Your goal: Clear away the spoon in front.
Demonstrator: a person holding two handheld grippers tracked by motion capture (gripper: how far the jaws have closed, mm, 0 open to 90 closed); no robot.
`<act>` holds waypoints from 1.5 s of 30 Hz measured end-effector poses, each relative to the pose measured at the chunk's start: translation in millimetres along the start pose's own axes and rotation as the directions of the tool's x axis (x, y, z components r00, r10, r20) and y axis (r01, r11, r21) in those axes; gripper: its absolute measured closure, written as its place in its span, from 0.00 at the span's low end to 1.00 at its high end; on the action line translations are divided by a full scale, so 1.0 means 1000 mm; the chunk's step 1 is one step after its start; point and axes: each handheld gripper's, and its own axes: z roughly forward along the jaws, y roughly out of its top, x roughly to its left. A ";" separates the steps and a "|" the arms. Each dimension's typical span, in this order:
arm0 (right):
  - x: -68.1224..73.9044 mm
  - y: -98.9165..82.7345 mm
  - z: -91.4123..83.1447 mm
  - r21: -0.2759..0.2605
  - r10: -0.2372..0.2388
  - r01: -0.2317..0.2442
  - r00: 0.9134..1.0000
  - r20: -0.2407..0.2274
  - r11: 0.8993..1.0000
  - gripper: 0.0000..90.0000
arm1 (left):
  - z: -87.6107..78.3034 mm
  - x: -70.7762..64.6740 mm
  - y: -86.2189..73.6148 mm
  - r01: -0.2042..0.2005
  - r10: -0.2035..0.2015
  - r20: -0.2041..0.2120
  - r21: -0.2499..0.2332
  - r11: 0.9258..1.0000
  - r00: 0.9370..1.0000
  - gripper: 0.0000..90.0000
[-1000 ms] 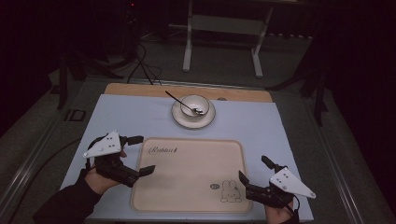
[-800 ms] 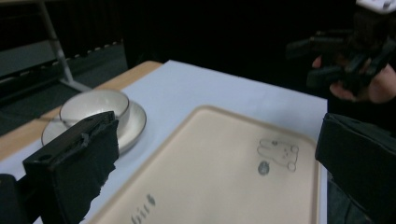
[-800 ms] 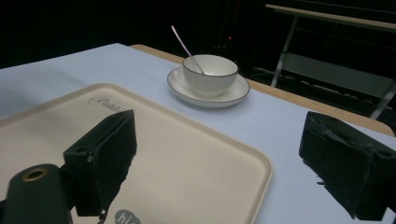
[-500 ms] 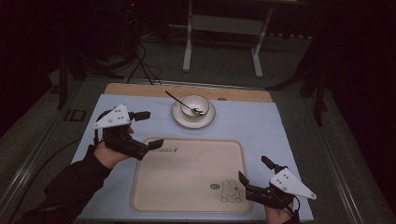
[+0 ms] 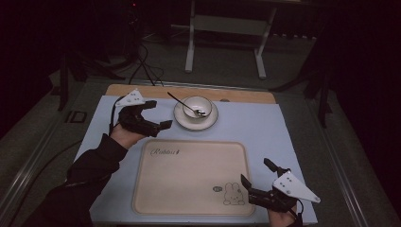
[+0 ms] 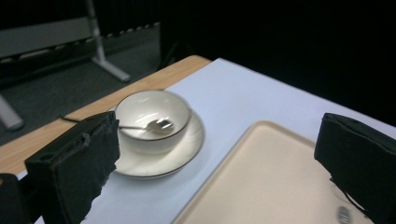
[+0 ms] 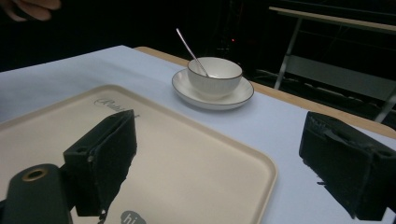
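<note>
A white bowl (image 5: 197, 106) stands on a white saucer (image 5: 196, 118) at the far middle of the table, with a metal spoon (image 5: 182, 103) leaning in it, handle to the left. My left gripper (image 5: 160, 114) is open just left of the saucer, jaws pointing at it and holding nothing. In the left gripper view the bowl (image 6: 152, 119) and spoon (image 6: 156, 125) lie close ahead of the open jaws (image 6: 218, 135). My right gripper (image 5: 255, 172) is open over the near right corner of the beige tray (image 5: 189, 177). The right gripper view has the bowl (image 7: 215, 74) far ahead.
A pale blue mat (image 5: 255, 127) covers the table, with a wooden strip (image 5: 236, 94) along its far edge. The tray carries a rabbit print (image 5: 231, 194) near its right corner. A white metal frame (image 5: 227, 23) stands on the floor beyond the table.
My left gripper has moved away from me, from the tray's left edge up to the left side of the saucer. The right gripper has stayed put.
</note>
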 end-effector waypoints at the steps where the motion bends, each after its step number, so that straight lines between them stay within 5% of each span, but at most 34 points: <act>1: 0.000 0.000 0.000 -0.001 0.001 -0.001 1.000 -0.003 1.000 0.12 | 0.004 0.003 -0.001 0.007 -0.006 -0.012 0.007 1.000 1.000 0.01; 11: 0.000 0.000 0.001 0.005 -0.001 0.001 1.000 -0.008 1.000 0.12 | 0.034 0.032 -0.011 0.076 -0.074 -0.047 0.045 0.996 0.996 0.04; 21: 0.000 -0.001 0.000 -0.002 0.011 -0.011 1.000 -0.018 1.000 0.12 | 0.061 0.058 -0.025 0.193 -0.187 -0.083 0.068 0.979 0.979 0.08; 30: 0.001 -0.001 0.000 0.006 0.011 -0.011 1.000 -0.026 1.000 0.12 | 0.080 0.081 -0.027 0.289 -0.280 -0.156 0.038 0.957 0.947 0.18; 39: 0.000 -0.002 0.002 0.015 0.021 -0.021 0.999 -0.037 1.000 0.12 | 0.100 0.093 -0.029 0.375 -0.365 -0.233 0.002 0.927 0.902 0.35; 45: -0.001 -0.003 0.002 0.020 0.030 -0.029 0.999 -0.041 0.999 0.12 | 0.109 0.101 -0.033 0.406 -0.401 -0.230 -0.028 0.914 0.887 0.46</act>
